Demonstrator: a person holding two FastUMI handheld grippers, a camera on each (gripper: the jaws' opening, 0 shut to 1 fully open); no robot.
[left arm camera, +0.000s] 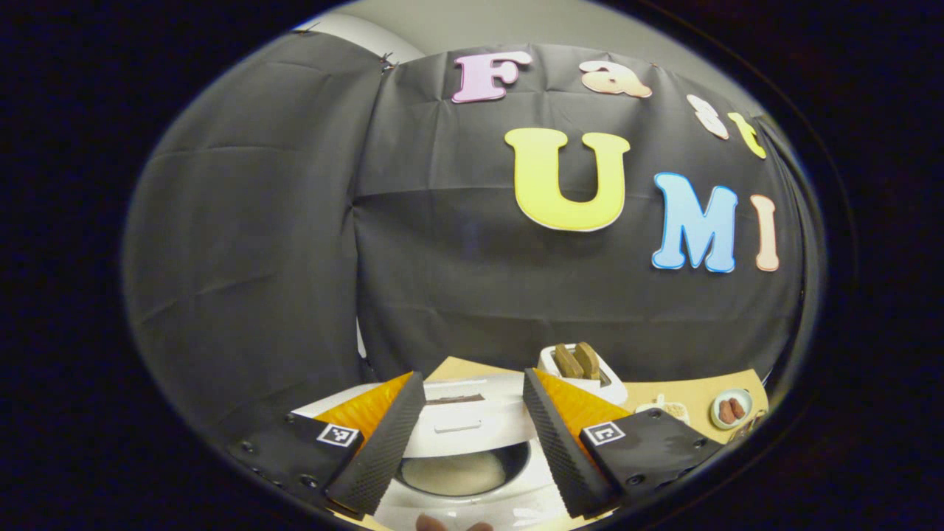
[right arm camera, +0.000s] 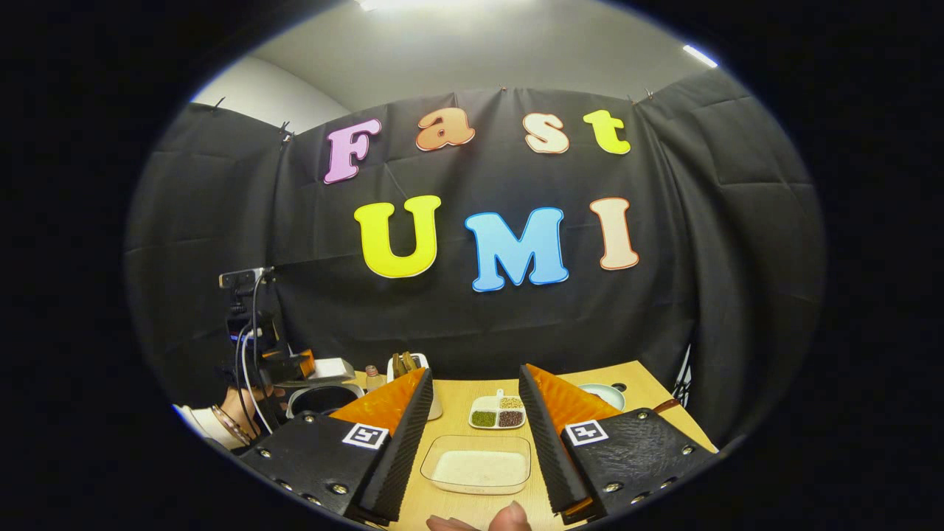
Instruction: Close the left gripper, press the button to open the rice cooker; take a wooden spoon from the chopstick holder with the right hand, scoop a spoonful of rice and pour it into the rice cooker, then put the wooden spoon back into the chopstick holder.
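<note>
Two grippers, both with fingers spread, nothing held. Left gripper hovered over the white rice cooker, lid up, shiny inner pot showing. Right gripper sat above a clear rectangular tray of white rice. White chopstick holder held wooden utensils, just beyond; three-section dish of grains near.

No readable text on any object. Only square black-and-white fiducial markers, one on each finger mount of the left gripper and right gripper; patterns, not characters. Rice cooker panel probably unlabelled, too blurred to confirm.
</note>
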